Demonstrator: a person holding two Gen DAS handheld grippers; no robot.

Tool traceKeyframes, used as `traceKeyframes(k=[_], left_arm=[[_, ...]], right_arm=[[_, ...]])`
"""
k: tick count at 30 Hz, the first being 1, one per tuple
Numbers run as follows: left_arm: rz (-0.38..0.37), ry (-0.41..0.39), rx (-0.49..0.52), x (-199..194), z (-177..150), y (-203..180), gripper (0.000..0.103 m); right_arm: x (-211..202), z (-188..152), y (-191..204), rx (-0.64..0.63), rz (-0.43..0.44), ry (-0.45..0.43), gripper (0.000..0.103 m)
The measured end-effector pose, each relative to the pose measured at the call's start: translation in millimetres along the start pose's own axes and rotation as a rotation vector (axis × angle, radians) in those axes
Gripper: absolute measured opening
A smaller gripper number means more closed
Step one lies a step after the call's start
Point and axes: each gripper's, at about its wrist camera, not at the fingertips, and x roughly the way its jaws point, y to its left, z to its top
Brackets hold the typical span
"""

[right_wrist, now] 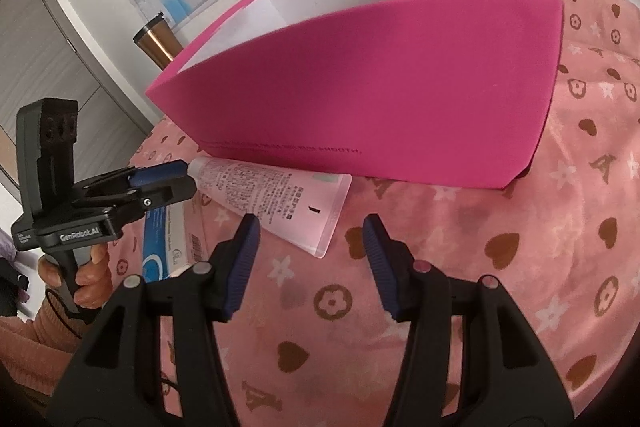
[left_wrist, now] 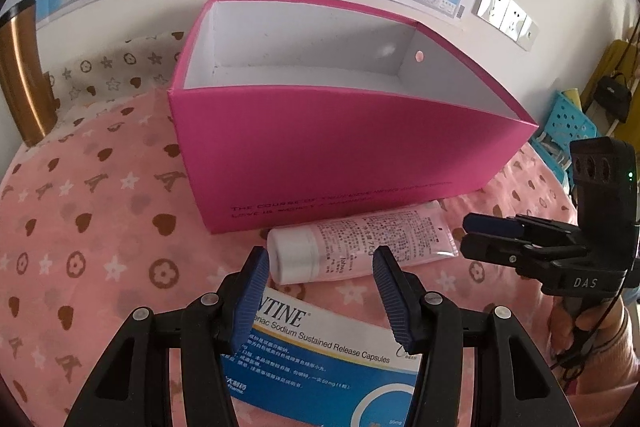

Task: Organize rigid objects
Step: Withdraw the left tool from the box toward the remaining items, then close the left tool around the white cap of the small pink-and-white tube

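left gripper (left_wrist: pixel 320 267): jaws apart, empty, over medicine box (left_wrist: pixel 320 359) | right gripper (right_wrist: pixel 310 239): jaws apart, empty | tube (left_wrist: pixel 360 247) flat on pink cloth (left_wrist: pixel 100 227), touching open pink box (left_wrist: pixel 340 163)

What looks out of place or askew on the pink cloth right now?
Nothing is spilled or damaged. The pink tube lies on its side, slanted against the foot of the empty magenta box, and the medicine carton lies flat just in front of it. Both are still outside the box.
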Motion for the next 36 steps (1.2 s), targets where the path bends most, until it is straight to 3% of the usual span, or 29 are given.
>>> traceKeyframes(k=[36], left_arm=[[-0.056,0.017,0.074,6,-8,-35,0.053]], right_arm=[[-12,-10,-1,0.036,-0.042,0.006,0.057]])
